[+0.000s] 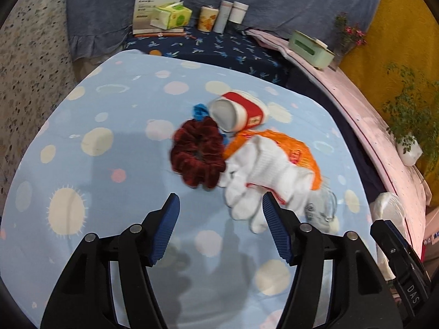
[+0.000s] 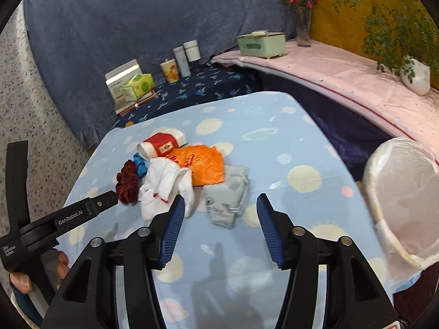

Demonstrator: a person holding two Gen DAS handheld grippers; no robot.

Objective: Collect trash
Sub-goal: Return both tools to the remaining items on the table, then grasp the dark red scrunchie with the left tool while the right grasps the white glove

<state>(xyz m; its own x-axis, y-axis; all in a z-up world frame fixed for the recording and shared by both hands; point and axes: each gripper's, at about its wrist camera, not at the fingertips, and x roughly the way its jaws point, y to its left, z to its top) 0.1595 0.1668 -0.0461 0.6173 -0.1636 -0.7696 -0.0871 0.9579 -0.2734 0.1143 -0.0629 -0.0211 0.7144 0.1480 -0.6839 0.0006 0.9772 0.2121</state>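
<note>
Trash pile of white cotton glove [image 1: 260,175], orange crinkled wrapper [image 2: 203,168] and red-white paper cup [image 1: 238,112] is left ungrasped; left gripper [image 1: 221,229] and right gripper [image 2: 219,229] are held spread wide, nothing between the jaws.

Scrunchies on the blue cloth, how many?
2. The dark red scrunchie lies at the left edge of the pile, touching the white glove. The blue scrunchie sits just behind it, mostly covered, beside the red-and-white cup. Others could be hidden underneath.
</note>
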